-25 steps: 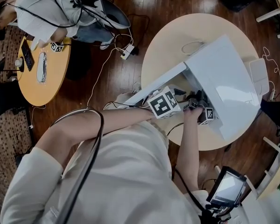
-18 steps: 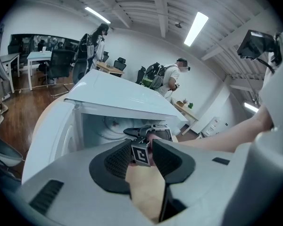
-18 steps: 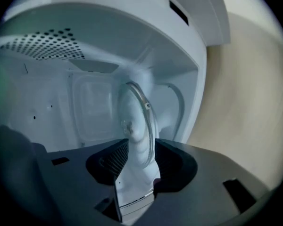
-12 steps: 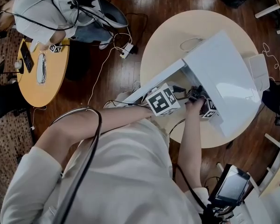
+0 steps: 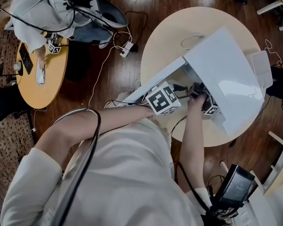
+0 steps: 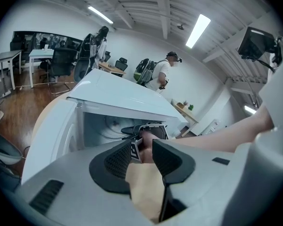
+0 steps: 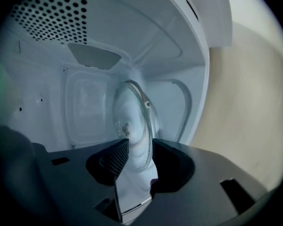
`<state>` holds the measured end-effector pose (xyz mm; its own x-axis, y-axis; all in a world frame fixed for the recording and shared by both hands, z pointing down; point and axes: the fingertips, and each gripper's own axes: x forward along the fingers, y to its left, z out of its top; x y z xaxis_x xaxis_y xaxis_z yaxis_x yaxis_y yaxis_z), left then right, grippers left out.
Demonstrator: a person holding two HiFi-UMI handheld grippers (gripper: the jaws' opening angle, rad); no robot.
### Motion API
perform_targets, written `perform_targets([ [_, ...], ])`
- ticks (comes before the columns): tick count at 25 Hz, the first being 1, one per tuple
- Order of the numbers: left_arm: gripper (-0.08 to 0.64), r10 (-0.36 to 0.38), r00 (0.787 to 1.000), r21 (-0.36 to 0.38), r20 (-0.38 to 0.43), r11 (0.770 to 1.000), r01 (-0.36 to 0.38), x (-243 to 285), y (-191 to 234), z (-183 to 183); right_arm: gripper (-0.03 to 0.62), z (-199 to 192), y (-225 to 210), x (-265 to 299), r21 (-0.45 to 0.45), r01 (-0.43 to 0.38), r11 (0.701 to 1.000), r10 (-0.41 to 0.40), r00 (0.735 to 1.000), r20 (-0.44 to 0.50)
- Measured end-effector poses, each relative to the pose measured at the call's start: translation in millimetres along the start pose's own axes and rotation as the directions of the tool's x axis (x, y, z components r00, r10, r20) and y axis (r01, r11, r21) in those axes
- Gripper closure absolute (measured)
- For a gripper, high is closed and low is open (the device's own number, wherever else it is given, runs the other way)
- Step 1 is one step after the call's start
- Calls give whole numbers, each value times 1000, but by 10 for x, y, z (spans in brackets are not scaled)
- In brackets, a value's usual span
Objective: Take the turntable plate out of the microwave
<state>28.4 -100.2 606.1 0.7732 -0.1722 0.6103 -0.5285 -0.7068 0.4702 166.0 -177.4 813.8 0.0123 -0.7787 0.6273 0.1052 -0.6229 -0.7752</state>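
**Jaws of the right gripper (image 7: 140, 145) widened around the turntable plate (image 7: 132, 119)**

Just opened wider, the right gripper's jaws stood apart, with the lower rim of the glass turntable plate in the gap between them. The plate stood tilted up on its edge inside the microwave (image 5: 226, 74), within the white cavity. The left gripper (image 6: 144, 145) hung just outside the microwave's open front and pointed in. Its jaws were parted and gripped nothing. The door (image 5: 162, 81) was swung wide open on the left gripper's side of the microwave. Both of the person's forearms reached toward the microwave's front, the right forearm (image 5: 191, 140) leading into the cavity. The microwave sat on a round, pale table (image 5: 165, 36).
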Motion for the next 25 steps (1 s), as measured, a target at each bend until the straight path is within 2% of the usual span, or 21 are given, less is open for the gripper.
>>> perform_targets([
  [5, 416, -1, 1000, -1, -3, 1000, 1, 8, 7, -21, 444, 1, -14, -25, -46, -62, 997, 62, 998, 9],
  [9, 416, 5, 1000, 0, -3, 1000, -5, -18, 25, -36, 512, -61, 16, -83, -92, -111, 990, 111, 994, -10],
  [14, 416, 16, 1000, -1, -6, 1000, -16, -53, 38, -59, 515, -47, 40, -100, -98, -163, 982, 163, 987, -6],
  [16, 416, 20, 1000, -1, -7, 1000, -20, -57, 36, -65, 517, -39, 31, -104, -100, -163, 982, 163, 987, -8],
  [19, 416, 26, 1000, 4, -12, 1000, -26, -44, 35, -88, 563, -22, -17, -79, -108, -144, 984, 143, 990, -18],
  [25, 416, 36, 999, 4, -22, 999, -36, -71, 7, -164, 569, 1, -22, -104, -99, -150, 984, 147, 988, -42],
])
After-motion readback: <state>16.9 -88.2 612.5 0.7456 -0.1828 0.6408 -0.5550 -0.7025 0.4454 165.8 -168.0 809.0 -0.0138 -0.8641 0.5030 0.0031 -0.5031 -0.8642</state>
